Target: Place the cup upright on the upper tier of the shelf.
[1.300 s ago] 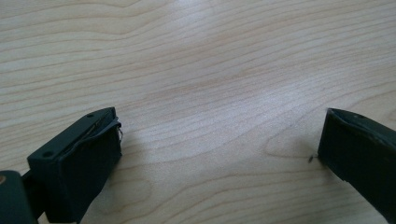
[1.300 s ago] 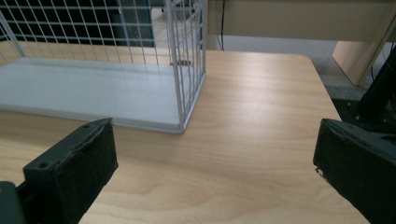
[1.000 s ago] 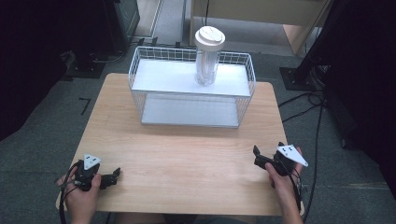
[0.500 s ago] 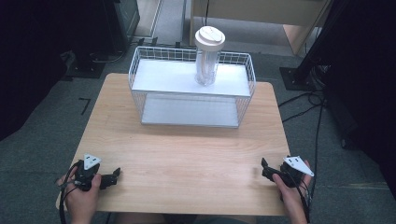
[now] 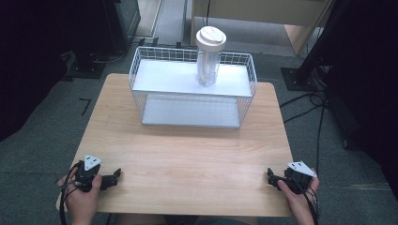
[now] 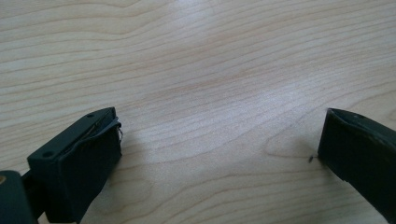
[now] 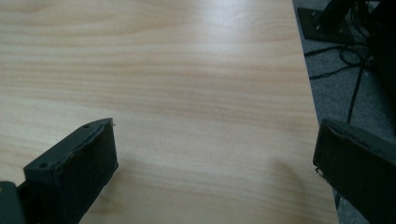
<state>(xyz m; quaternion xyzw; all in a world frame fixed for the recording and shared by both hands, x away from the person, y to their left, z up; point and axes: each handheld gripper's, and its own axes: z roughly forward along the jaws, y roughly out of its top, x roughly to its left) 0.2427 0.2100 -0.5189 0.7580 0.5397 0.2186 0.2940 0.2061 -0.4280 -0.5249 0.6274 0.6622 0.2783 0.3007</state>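
lidded tumbler [image 5: 209, 56] upright, in wire basket [image 5: 141, 91]

The pale wooden table [image 5: 187, 154] shows smooth, faintly glossy grain, the white wire basket [image 5: 141, 101] looks coated metal, and the clear plastic tumbler [image 5: 208, 68] shines.

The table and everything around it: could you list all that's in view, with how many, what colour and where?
Table: one, light wood, centre of the high view.
Basket: one, white wire, two tiers, far half of the table.
Jar: one, clear with a cream lid, upright on the basket's top tier.
Cables: several, black, on the grey floor right of the table.
Stand base: one, black, on the floor by the table's far right corner.
Left gripper: one, black, grey plate on top, near left corner, jaws wide apart, nothing between them.
Right gripper: one, black, grey plate, near right corner, jaws wide apart, nothing between them.
Hands: two, one holding each gripper.
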